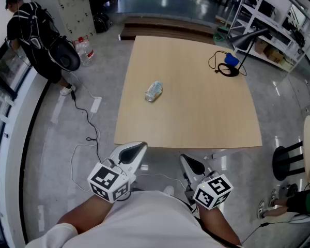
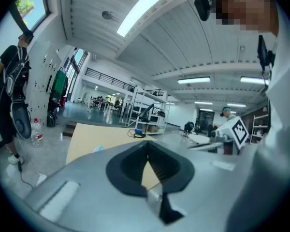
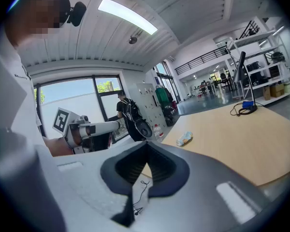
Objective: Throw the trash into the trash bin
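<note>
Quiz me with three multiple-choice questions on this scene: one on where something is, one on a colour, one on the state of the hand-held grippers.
1. Where does the crushed plastic bottle lie?
A. on the floor
B. on the wooden table
C. between a gripper's jaws

2. What colour is the desk lamp?
A. white
B. red
C. black

3. How are the left gripper and the right gripper?
A. both shut and empty
B. both wide open
C. each clamped on a bottle

Answers:
1 B: the bottle rests on the tabletop, apart from both grippers.
2 C: its head, arm and base are black.
3 A: each gripper view shows the jaw tips together with nothing between them.
</note>
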A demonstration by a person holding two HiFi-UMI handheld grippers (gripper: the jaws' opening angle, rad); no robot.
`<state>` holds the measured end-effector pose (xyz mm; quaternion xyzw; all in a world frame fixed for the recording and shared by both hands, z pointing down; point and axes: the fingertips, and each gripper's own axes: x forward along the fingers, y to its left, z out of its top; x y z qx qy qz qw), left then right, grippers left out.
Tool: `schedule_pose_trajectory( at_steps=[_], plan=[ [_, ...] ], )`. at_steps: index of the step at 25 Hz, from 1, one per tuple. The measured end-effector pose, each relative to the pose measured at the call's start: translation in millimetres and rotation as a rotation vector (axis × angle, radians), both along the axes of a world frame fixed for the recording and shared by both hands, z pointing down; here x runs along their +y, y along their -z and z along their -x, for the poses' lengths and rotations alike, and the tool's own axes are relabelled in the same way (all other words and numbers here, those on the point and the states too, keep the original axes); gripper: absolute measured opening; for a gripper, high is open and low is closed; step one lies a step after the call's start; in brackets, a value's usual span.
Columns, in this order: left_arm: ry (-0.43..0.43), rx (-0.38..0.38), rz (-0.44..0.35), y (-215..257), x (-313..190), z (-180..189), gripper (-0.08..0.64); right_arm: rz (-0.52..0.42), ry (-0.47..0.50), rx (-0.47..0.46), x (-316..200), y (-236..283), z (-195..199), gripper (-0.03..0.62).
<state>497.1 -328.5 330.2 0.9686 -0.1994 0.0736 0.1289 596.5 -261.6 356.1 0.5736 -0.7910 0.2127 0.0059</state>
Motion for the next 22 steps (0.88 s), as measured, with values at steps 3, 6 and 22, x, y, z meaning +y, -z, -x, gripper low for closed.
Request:
schedule_pose_trajectory(
  at_steps=[3, 6, 22],
  plan=[
    [0.008, 0.004, -0.001, -1.6, 1.0, -1.0, 0.008, -0.003, -0.005, -0.002, 1.2, -1.8, -2.1, 0.000],
    [0.007, 0.007, -0.002, -3.1, 2.2, -3.4, 0.008, -0.004, -0.008, 0.002, 2.9, -3.8, -4.8, 0.000],
    [-0.001, -0.007, 0.024, -12.3, 7.7, -1.9, 0.009, -0.009, 0.034, -0.050, 6.7, -7.3, 8.1, 0.002]
  ],
)
